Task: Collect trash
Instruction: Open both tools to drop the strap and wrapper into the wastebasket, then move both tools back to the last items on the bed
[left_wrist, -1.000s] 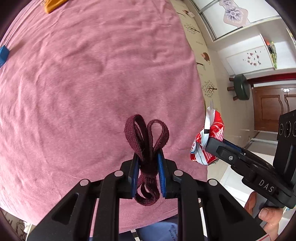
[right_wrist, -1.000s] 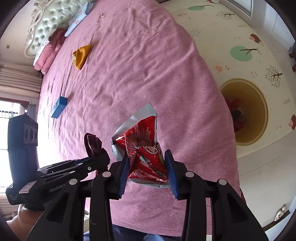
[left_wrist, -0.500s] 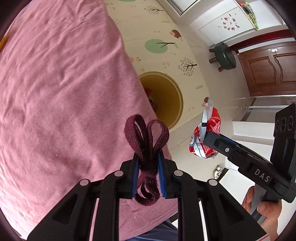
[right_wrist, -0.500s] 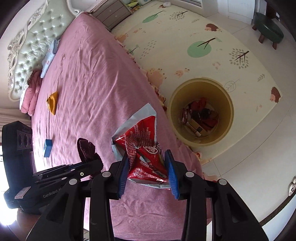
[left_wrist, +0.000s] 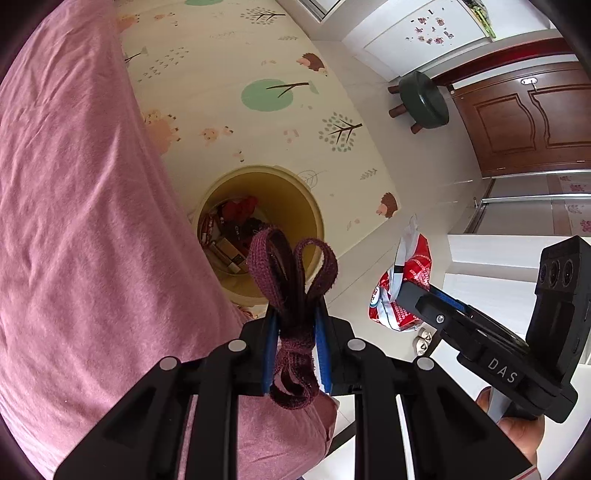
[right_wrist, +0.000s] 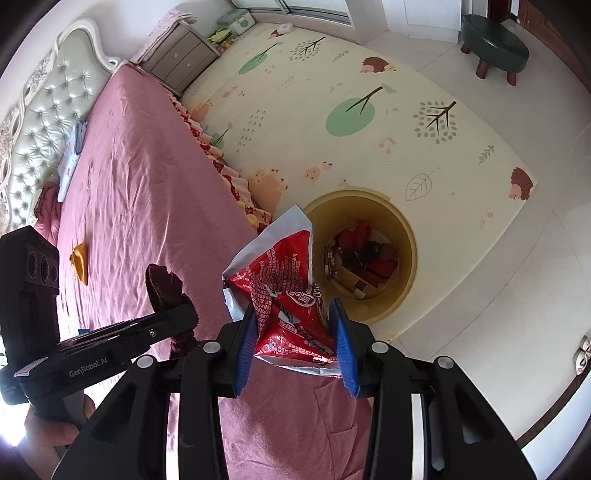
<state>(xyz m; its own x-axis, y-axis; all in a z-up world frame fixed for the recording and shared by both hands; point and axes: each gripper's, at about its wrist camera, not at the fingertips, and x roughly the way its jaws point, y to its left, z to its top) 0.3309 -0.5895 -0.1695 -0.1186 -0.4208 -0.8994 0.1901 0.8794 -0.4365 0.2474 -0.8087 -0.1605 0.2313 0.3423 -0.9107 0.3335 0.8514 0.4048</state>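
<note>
My left gripper (left_wrist: 295, 325) is shut on a looped maroon fabric strap (left_wrist: 291, 273), held in the air over the bed's edge. My right gripper (right_wrist: 291, 317) is shut on a crumpled red and silver snack wrapper (right_wrist: 284, 291); the wrapper also shows in the left wrist view (left_wrist: 402, 288). A round yellow trash bin (right_wrist: 408, 236) stands on the floor beside the bed, with trash lying inside. It shows in the left wrist view (left_wrist: 303, 199) just beyond the strap. Both grippers hover near the bed's corner, short of the bin.
The pink bed (right_wrist: 147, 177) holds an orange scrap (right_wrist: 79, 262) and a pale cloth (right_wrist: 72, 155) near the tufted headboard. A patterned play mat (right_wrist: 332, 92) covers the floor. A green stool (right_wrist: 495, 44) and a nightstand (right_wrist: 177, 55) stand farther off.
Both grippers have swung from over the bed toward its edge, still holding the strap and the wrapper. The yellow bin has come fully into both views.
</note>
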